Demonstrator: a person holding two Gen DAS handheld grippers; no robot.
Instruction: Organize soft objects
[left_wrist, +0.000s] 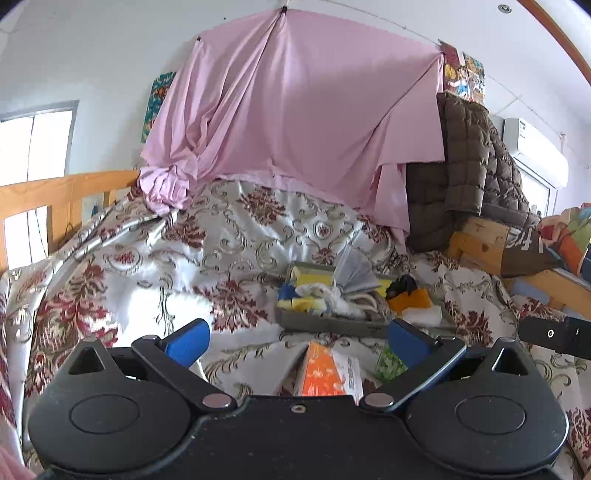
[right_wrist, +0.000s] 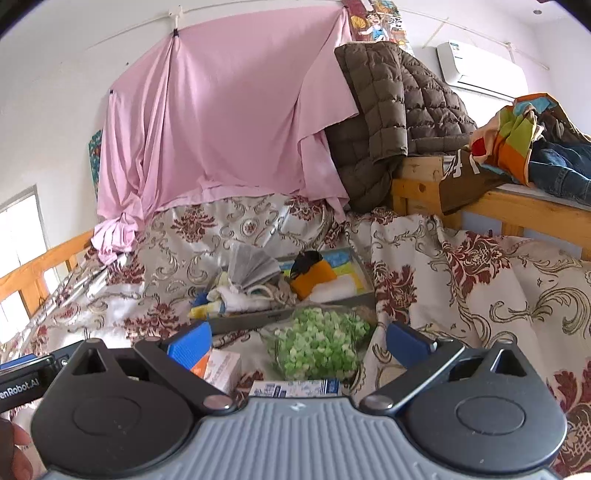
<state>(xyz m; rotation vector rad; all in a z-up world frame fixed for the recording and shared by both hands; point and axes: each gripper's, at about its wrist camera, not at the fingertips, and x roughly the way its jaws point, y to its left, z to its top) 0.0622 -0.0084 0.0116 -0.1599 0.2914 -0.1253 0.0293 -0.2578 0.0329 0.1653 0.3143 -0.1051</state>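
Both tools are spread wide and pinch nothing: the left tool (left_wrist: 297, 341) hangs above an orange tissue pack (left_wrist: 320, 373), and the right tool (right_wrist: 297, 341) hangs above a clear bag of green foam bits (right_wrist: 318, 343), with a blue-and-white carton (right_wrist: 295, 388) closest under its body. These three lie loose on the floral bedspread (left_wrist: 110, 266), just in front of a grey tray (left_wrist: 325, 325) that already holds the sorted soft things: yellow and blue sponges (left_wrist: 295, 299), a grey folded cloth (left_wrist: 354, 273), white rope or cloth (left_wrist: 347, 304), an orange-and-black piece (left_wrist: 408, 295) and a white pad (left_wrist: 424, 315). The likely trouble is the bag: its film looks slick and slack, so a pinch on a loose corner could slip or spill the bits. The tray looks full, so another item pushed in could tip something over its low wall onto the bed. The bedspread is rumpled and soft, and pressing down could drag its folds or tilt the tray. The tools are near each other and might collide. Readable writing is scant: "enRobot.AI" on the other tool's body (right_wrist: 18, 384) at the left edge of the right view; the carton's and pack's print is too small to read, and a mark on the air conditioner (right_wrist: 480, 66) is illegible.
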